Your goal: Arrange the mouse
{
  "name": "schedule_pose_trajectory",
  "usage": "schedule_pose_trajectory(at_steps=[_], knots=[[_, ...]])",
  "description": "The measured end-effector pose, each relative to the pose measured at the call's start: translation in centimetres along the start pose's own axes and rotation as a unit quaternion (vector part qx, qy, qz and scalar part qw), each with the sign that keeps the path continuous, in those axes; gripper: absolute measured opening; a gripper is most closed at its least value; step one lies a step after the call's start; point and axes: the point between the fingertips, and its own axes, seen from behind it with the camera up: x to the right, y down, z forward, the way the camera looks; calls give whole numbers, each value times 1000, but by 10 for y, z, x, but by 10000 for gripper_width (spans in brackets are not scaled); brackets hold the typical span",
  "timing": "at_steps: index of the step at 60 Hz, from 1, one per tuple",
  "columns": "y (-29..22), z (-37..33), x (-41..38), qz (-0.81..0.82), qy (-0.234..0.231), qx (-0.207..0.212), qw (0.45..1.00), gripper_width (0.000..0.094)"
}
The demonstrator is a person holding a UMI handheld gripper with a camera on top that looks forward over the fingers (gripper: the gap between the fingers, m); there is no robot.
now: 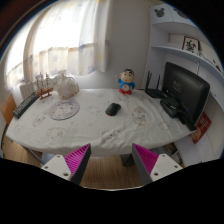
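Observation:
A small dark mouse (113, 109) lies on the white patterned tablecloth (95, 125), near the middle of the table and well beyond my fingers. My gripper (112, 163) is held back from the table's front edge, above the wooden floor. Its two fingers with magenta pads (77, 161) stand wide apart with nothing between them. The gripper is open and empty.
A black monitor (186, 92) stands at the table's right end with a router (153, 84) behind it. A glass jar (66, 86) on a round dish, a doll (127, 81) and a keyboard (24, 106) sit along the far and left sides. Curtained window behind.

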Motion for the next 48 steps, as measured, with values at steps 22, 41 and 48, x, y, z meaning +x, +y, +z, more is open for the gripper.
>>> schedule_pose_trajectory(at_steps=[22, 41, 48], knots=[[-1, 59, 13, -7, -2, 19, 1000, 853], [-16, 139, 3, -21, -18, 32, 999, 850], [-28, 176, -2, -10, -28, 32, 999, 849]])
